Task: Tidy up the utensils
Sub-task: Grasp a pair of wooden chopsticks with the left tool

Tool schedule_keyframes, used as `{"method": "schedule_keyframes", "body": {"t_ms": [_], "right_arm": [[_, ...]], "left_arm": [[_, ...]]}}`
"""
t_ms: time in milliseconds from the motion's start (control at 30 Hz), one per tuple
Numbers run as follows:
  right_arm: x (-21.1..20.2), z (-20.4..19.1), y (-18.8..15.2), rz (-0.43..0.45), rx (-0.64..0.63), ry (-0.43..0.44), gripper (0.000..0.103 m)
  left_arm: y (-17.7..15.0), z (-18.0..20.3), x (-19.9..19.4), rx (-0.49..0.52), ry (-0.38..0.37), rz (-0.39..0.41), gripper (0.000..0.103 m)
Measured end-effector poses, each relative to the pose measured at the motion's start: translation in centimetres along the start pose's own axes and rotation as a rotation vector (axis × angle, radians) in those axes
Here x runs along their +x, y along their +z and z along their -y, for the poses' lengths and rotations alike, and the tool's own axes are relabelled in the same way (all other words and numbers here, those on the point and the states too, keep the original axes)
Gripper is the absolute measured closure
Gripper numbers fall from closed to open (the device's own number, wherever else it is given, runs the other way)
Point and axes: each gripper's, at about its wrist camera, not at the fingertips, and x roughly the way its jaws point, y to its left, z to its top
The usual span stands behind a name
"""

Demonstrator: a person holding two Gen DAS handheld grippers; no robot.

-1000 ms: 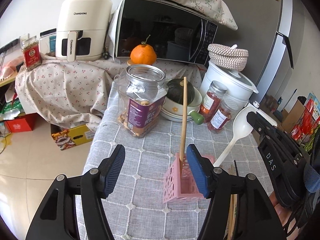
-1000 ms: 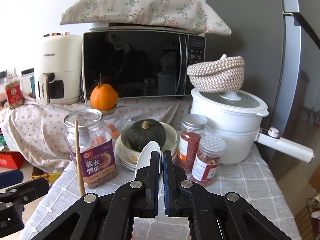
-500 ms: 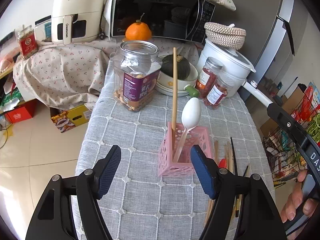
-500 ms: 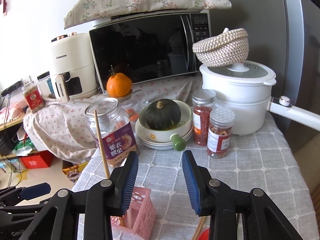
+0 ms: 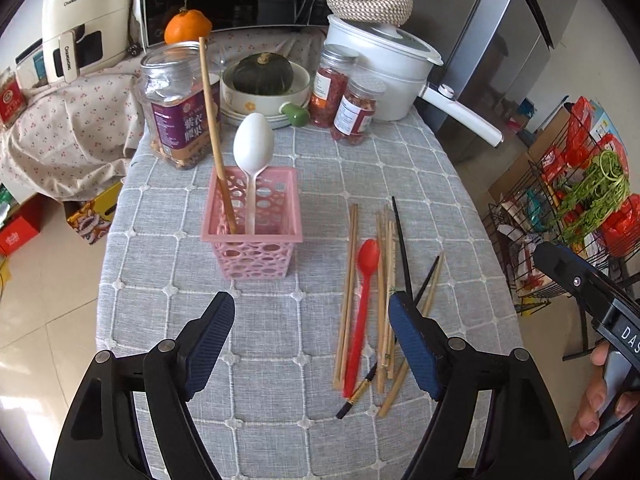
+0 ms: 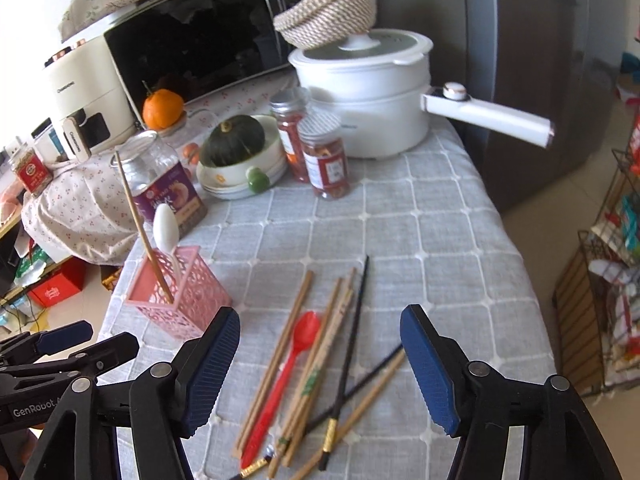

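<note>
A pink perforated basket (image 5: 256, 236) (image 6: 180, 300) stands on the grey checked tablecloth. It holds a white spoon (image 5: 253, 148) (image 6: 166, 228) and one wooden chopstick (image 5: 214, 136) (image 6: 140, 232), both upright. To its right lie a red spoon (image 5: 362, 304) (image 6: 288, 372), several wooden chopsticks (image 5: 384, 280) (image 6: 316, 344) and black chopsticks (image 5: 402, 248) (image 6: 352, 344). My left gripper (image 5: 312, 348) is open and empty, in front of the basket. My right gripper (image 6: 320, 368) is open and empty, above the loose pile.
At the back stand a snack jar (image 5: 180, 104), a bowl with a green squash (image 5: 264, 80), two spice jars (image 5: 344, 100), a white pot (image 5: 384, 64) with a long handle (image 6: 488, 118), a microwave (image 6: 200, 40) and a fridge (image 6: 540, 60). A wire rack (image 5: 580, 200) stands right of the table.
The right gripper opened, left the white spoon standing in the basket and drew back. Both grippers pulled back from the basket, so the loose pile of utensils now shows.
</note>
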Motion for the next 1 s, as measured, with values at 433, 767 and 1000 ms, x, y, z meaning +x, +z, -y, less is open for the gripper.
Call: {"method": "schedule_keyframes", "body": {"t_ms": [433,767,1000], "right_arm": [[1.9,7.9,-2.7,-0.152,0.133,-0.053,0.025],[5.5,10.6,-2.6,-0.221,0.185,-0.043,0.025],[7.1,10.7,-2.3,-0.253,0.148,-0.058,0.025]], "left_arm": [[0.4,5.9,6.7,0.086,0.011,-0.108,0.024],[4.6,7.3,14.8,0.08,0.109,-0.104,0.081],[5.7,6.5,19.1,0.061,0.136,-0.143,0.083]]}}
